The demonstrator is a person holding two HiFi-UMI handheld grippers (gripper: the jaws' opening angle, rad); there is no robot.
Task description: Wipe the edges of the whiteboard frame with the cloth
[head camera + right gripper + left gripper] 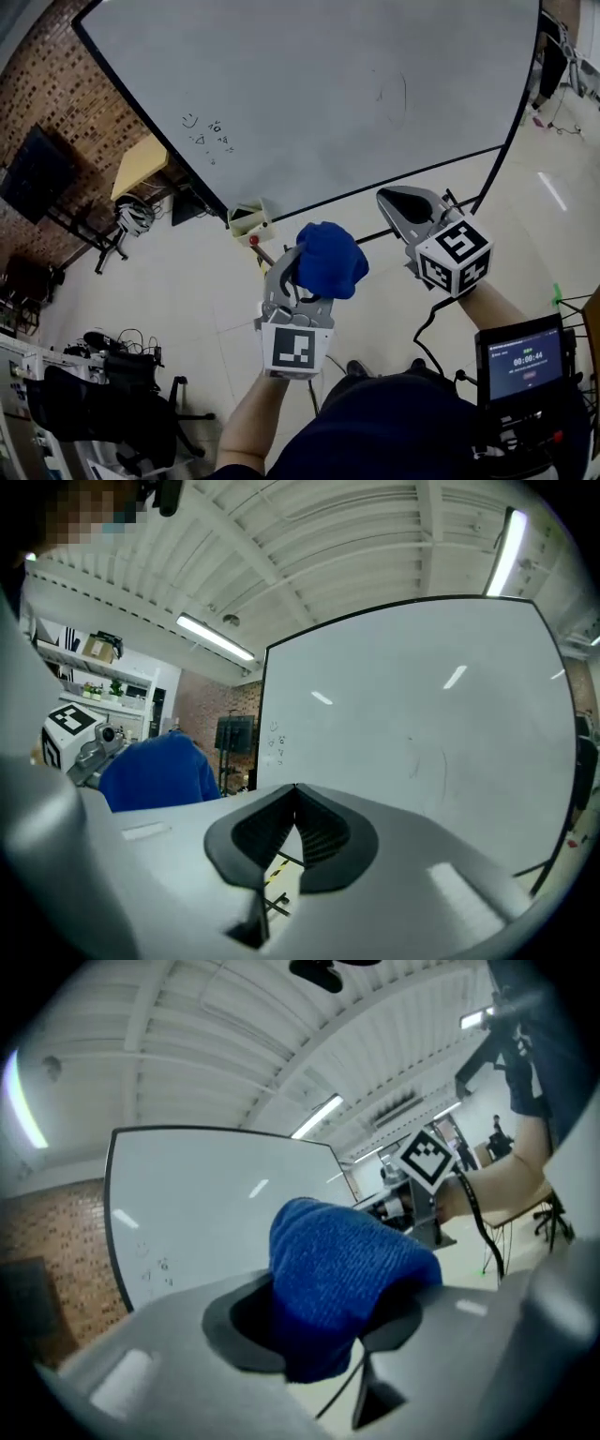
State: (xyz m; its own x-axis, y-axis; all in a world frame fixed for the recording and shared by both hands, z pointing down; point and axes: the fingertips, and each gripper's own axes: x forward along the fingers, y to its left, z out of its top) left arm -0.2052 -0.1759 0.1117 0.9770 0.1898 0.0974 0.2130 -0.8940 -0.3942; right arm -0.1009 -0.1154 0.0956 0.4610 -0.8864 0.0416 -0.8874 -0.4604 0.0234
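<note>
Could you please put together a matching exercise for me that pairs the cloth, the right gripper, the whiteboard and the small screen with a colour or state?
Things:
1. cloth
2. right gripper
3. whiteboard
4. small screen

Colour or state:
A. white, black frame, faint scribbles
B. lit, showing a timer
C. blue, bunched up
D. jaws together, nothing held

Pairs: 1-C, 2-D, 3-A, 4-B

Top of the whiteboard (309,84) cut off by the head view's edge, small scribbles (208,131) too tiny to read, blue cloth (328,260) hiding the jaw tips of the left gripper (305,270)
</note>
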